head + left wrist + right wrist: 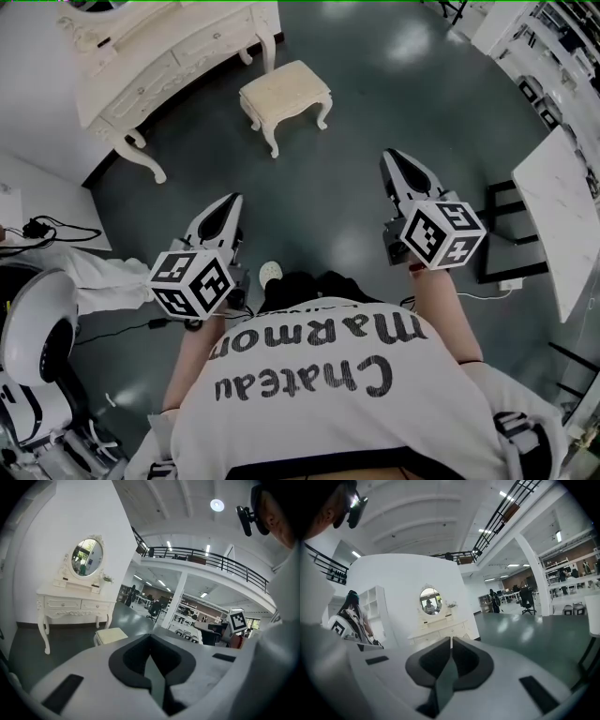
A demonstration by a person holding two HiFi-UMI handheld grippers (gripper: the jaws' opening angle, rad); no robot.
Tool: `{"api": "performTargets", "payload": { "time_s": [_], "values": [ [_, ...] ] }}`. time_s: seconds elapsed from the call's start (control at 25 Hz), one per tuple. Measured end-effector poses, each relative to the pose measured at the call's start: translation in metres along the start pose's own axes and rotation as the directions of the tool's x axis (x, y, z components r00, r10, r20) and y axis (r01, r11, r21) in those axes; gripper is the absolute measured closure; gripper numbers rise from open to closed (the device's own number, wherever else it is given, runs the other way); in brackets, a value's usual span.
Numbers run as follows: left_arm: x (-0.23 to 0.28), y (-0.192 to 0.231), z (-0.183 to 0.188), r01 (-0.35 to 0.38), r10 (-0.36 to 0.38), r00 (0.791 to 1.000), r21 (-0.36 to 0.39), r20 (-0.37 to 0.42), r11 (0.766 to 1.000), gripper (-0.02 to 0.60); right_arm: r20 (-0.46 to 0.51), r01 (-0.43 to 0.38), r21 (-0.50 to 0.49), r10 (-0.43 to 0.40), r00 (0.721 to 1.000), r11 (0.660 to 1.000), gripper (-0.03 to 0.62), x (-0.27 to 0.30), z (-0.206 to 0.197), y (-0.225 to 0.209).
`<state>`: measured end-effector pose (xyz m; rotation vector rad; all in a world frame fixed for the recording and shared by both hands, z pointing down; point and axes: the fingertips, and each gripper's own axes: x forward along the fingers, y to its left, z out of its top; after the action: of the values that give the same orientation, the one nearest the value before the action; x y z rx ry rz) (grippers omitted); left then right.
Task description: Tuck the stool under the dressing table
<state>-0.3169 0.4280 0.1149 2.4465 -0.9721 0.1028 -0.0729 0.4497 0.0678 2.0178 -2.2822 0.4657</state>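
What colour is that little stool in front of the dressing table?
The stool is cream, matching the dressing table; the head view shows it best.

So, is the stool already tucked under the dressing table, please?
No, the stool stands out on the open floor, in front of the dressing table.

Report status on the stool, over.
Left hand-held gripper shut, empty; right hand-held gripper shut, empty. Stool stands clear of dressing table, not tucked, untouched. Nothing seen between grippers and stool.
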Motion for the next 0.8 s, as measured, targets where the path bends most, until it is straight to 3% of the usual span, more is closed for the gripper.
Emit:
{"api": "performTargets", "payload": {
  "time_s": [0.36,0.8],
  "values": [
    [0.06,0.032,0.021,0.038,-0.038,0.999,-0.032,-0.022,0.999,0.558,-0.071,0.02,-0.03,-0.022,0.997,0.999,0.562,0.058,0.001,-0.014],
    [0.147,0.122,0.115,0.097,-0.097,0.995,0.019,-0.011,0.995,0.558,-0.032,0.045,-0.055,-0.047,0.998,0.997,0.562,0.19,0.055,-0.006]
  ]
}}
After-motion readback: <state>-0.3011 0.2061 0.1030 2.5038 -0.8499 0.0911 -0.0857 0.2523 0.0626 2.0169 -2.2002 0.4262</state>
